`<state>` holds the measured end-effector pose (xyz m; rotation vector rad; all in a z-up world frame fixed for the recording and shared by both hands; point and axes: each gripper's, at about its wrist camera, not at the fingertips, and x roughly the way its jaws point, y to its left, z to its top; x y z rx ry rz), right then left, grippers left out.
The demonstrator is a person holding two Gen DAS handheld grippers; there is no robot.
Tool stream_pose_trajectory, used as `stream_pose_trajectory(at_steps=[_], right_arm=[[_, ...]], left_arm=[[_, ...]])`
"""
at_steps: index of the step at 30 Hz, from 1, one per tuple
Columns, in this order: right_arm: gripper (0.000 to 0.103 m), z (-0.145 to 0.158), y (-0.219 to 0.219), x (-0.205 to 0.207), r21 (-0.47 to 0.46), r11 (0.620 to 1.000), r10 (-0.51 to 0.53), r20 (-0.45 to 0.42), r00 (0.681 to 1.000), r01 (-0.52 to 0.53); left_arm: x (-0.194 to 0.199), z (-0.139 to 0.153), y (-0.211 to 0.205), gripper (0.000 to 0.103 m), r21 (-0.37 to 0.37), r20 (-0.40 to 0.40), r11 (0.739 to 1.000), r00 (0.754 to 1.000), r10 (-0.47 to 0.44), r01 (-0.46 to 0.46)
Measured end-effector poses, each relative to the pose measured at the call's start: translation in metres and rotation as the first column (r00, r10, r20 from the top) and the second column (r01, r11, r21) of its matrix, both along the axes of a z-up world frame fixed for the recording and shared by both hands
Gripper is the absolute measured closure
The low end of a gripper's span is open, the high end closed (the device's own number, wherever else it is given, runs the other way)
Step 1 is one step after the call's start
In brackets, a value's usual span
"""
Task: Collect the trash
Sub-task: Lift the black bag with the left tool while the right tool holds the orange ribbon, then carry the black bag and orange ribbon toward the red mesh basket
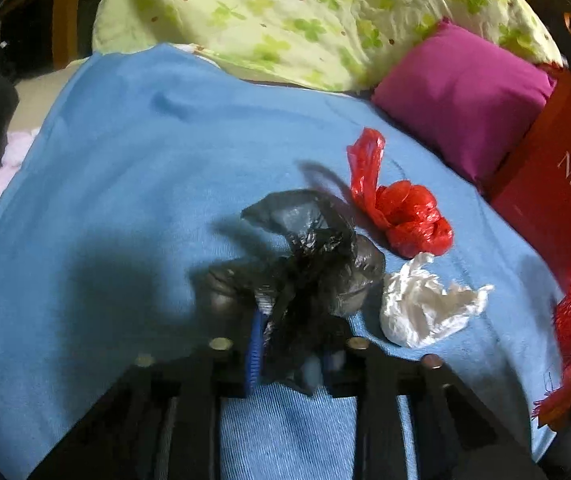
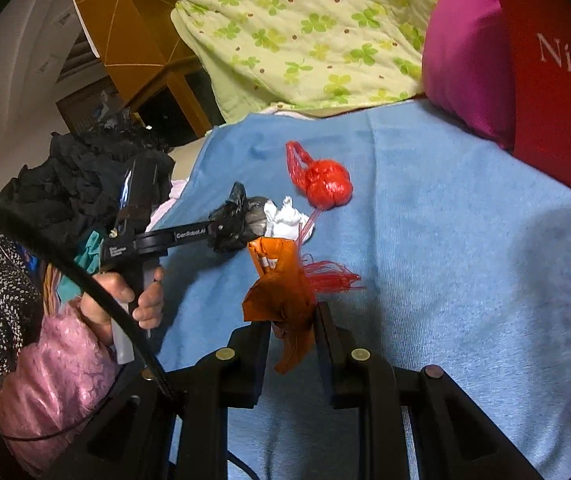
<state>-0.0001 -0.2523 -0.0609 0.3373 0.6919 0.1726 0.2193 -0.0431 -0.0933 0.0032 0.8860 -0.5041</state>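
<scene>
Crumpled black bag [image 1: 309, 264] pinched in jaws, red bag [image 1: 401, 212] and white wad [image 1: 417, 304] just beside, orange wrapper [image 2: 281, 292] gripped.

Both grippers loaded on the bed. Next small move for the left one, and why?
Probably lift it. The left gripper is shut on the black plastic bag, which seems to rest on the blue blanket against the white crumpled paper; raising it clears both.

The left gripper [image 2: 221, 226] is black with white letters and round screws. The sleeve [image 2: 53, 368] is pink and fluffy.
</scene>
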Motion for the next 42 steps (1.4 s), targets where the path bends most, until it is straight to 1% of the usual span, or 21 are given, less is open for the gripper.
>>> stream_pose_trajectory(at_steps=[4,6,10,14,19,21,22,23,24,25,26,27,28,31,33,34,35,36,38,40,42], right_arm=[[0.079,0.008,0.006,-0.003,-0.01,1.0,0.003,0.013,1.0,-0.003],[0.079,0.012,0.009,-0.006,-0.019,1.0,0.011,0.02,1.0,-0.01],[0.079,0.017,0.011,-0.012,-0.026,1.0,0.016,0.034,0.999,-0.015],[0.079,0.018,0.01,-0.014,-0.027,1.0,0.017,0.036,0.999,-0.016],[0.079,0.011,0.012,-0.011,-0.023,1.0,0.02,0.017,1.0,-0.02],[0.079,0.007,0.013,-0.007,-0.021,0.999,0.025,0.004,1.0,-0.025],[0.079,0.005,0.013,-0.006,-0.019,0.999,0.027,-0.001,1.0,-0.027],[0.079,0.004,0.013,-0.006,-0.018,0.999,0.029,-0.004,1.0,-0.029],[0.079,0.003,0.013,-0.004,-0.016,0.999,0.03,-0.006,1.0,-0.03],[0.079,0.002,0.012,-0.004,-0.014,0.999,0.029,-0.008,1.0,-0.03],[0.079,0.001,0.011,-0.004,-0.01,1.0,0.029,-0.01,1.0,-0.029],[0.079,0.0,0.01,-0.003,-0.006,1.0,0.028,-0.01,1.0,-0.028],[0.079,-0.001,0.01,-0.004,-0.004,1.0,0.026,-0.01,1.0,-0.026],[0.079,-0.004,0.005,-0.004,0.007,1.0,0.016,-0.016,1.0,-0.016],[0.079,-0.005,0.002,-0.004,0.016,1.0,0.008,-0.018,1.0,-0.008],[0.079,-0.005,0.001,-0.005,0.019,1.0,0.005,-0.017,1.0,-0.005],[0.079,-0.005,-0.001,-0.006,0.021,1.0,0.0,-0.016,1.0,0.0],[0.079,-0.005,-0.001,-0.006,0.02,1.0,-0.002,-0.016,1.0,0.003],[0.079,-0.004,-0.003,-0.008,0.019,1.0,-0.006,-0.012,1.0,0.006],[0.079,-0.003,-0.005,-0.01,0.018,1.0,-0.009,-0.008,1.0,0.01],[0.079,-0.002,-0.006,-0.01,0.021,1.0,-0.012,-0.003,1.0,0.012]], left_arm=[[-0.01,0.006,0.008,0.098,-0.016,0.006,1.0,1.0,0.021,-0.021],[-0.015,0.01,0.009,0.099,-0.019,0.021,1.0,0.999,0.025,-0.025],[-0.03,0.022,0.022,0.099,-0.07,0.032,0.997,0.999,0.02,-0.018],[-0.038,0.031,0.032,0.099,-0.094,0.05,0.996,0.999,0.017,-0.013],[-0.031,0.023,0.033,0.099,-0.057,0.015,0.997,0.999,0.049,-0.048],[-0.028,0.02,0.031,0.099,-0.049,0.008,0.998,0.999,0.047,-0.047],[-0.027,0.02,0.029,0.093,-0.032,0.017,0.998,0.999,0.051,-0.05],[-0.027,0.019,0.028,0.074,-0.024,0.02,0.999,0.999,0.048,-0.048],[-0.025,0.018,0.027,0.06,-0.016,0.023,0.999,0.999,0.043,-0.042],[-0.024,0.017,0.025,0.033,-0.001,0.033,0.999,0.998,0.048,-0.048],[-0.023,0.017,0.025,0.03,0.009,0.052,0.998,0.997,0.059,-0.06],[-0.021,0.016,0.025,0.03,0.017,0.066,0.998,0.996,0.063,-0.064],[-0.017,0.014,0.025,0.03,0.018,0.061,0.998,0.996,0.062,-0.063],[-0.006,0.0,0.026,0.03,0.017,0.003,0.997,0.997,0.079,-0.079],[-0.001,-0.01,0.024,0.03,0.048,-0.016,0.995,0.996,0.088,-0.087],[0.0,-0.013,0.021,0.03,0.067,-0.007,0.994,0.996,0.087,-0.087],[0.0,-0.014,0.02,0.041,0.075,0.004,0.993,0.996,0.086,-0.086],[0.0,-0.014,0.02,0.05,0.072,0.007,0.993,0.996,0.088,-0.089],[0.001,-0.012,0.024,0.06,0.028,-0.008,0.995,0.995,0.099,-0.098],[-0.001,-0.006,0.03,0.064,0.012,0.019,0.992,0.991,0.129,-0.129],[-0.007,0.002,0.032,0.065,0.003,0.047,0.989,0.988,0.146,-0.146]])
